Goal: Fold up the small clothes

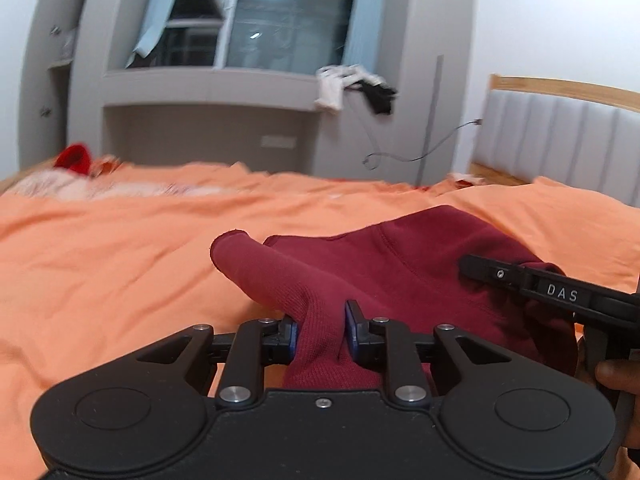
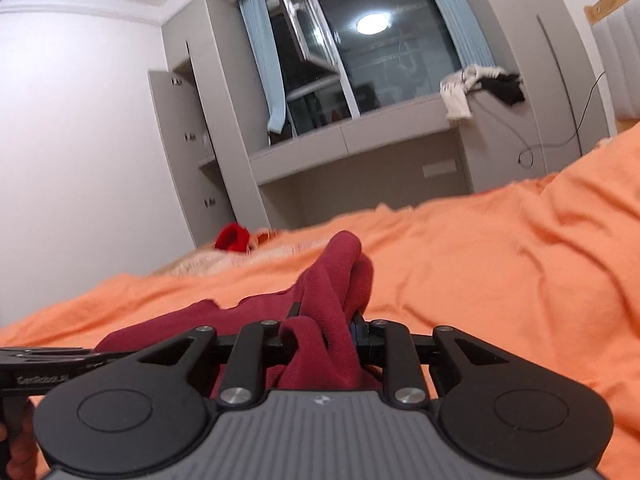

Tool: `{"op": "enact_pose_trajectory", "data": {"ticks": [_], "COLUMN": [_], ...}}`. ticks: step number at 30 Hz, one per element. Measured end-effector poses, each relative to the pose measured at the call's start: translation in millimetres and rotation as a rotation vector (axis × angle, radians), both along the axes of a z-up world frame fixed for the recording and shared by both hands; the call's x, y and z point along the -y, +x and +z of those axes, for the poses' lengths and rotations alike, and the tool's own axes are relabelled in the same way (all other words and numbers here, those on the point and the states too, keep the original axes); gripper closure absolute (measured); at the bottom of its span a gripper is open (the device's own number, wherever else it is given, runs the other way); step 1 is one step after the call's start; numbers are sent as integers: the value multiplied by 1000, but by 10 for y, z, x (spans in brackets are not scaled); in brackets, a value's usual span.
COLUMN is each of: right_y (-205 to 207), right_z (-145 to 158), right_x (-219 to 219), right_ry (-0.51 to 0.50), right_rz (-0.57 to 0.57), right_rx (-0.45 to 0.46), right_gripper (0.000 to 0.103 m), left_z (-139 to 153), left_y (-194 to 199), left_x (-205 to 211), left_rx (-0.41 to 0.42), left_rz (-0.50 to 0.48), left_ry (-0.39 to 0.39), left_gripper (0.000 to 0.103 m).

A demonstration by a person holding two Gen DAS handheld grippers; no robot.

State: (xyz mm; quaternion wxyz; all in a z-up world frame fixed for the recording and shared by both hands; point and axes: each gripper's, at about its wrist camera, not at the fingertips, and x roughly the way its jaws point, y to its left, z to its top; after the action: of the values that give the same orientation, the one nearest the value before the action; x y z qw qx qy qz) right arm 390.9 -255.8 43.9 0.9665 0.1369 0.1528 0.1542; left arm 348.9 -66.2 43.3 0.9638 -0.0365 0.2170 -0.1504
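From my left wrist camera I see the left gripper (image 1: pixel 321 332) pinching a ribbed fold of the dark red garment (image 1: pixel 400 272) between its blue pads (image 1: pixel 352 330); the cloth fills the narrow gap and runs up and away to a rounded cuff-like end; the rest of the garment lies spread on the orange bedsheet (image 1: pixel 120 264) ahead and to the right. Only this view shows me the right gripper from outside: its black finger, lettered DAS, reaches in from the right edge over the garment, with a fingertip of the person's hand (image 1: pixel 616 372) below it.

From my right wrist camera the right gripper (image 2: pixel 320 332) is clamped on a bunched wad of the same dark red garment (image 2: pixel 332 280); the cloth hides the left pad, so I see only the right pad's edge; the bunch stands up above the fingers. This view alone shows the left gripper's body at the lower left edge; the orange bedsheet (image 2: pixel 500 264) rises to the right.

Both views share the window (image 1: pixel 288 20), white and black clothes (image 1: pixel 352 88) on its ledge, and a bright red item (image 2: pixel 232 238) at the bed's far edge.
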Motion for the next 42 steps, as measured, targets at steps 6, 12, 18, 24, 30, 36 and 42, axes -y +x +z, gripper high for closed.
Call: {"op": "enact_pose_trajectory", "data": {"ticks": [6,12,18,24,30,36,42], "right_y": [141,146,153,91,-72,-320,-691], "right_z": [-200,-274,-274,-224,-97,34,232], "right_x": [82,119,161,169,153,158,182], "right_ry": [65,78,94,96,79,75,64], "right_rz": [-5,-13,-32,-47,-54,-56,-66], "right_rx": [-136,-163,-177,-159,-106,-56,46], "right_gripper": [76,69,58,34,16,11,1], "left_z": [-243,-250,-283,-259,-196,-73,18], "left_y": [166,129,104,86,4,-213,-568], "left_x": [-173,-211,-255,-319,-340,-305,-318], "left_rx": [-129,-125,-141,-166,-158,-84,13], "left_rz": [52,69,95,143,162,158,167], "left_ry": [-10,17,-10,-52,-87,-77,-79], "left_gripper": [73,66,56,26,7,1,1]}}
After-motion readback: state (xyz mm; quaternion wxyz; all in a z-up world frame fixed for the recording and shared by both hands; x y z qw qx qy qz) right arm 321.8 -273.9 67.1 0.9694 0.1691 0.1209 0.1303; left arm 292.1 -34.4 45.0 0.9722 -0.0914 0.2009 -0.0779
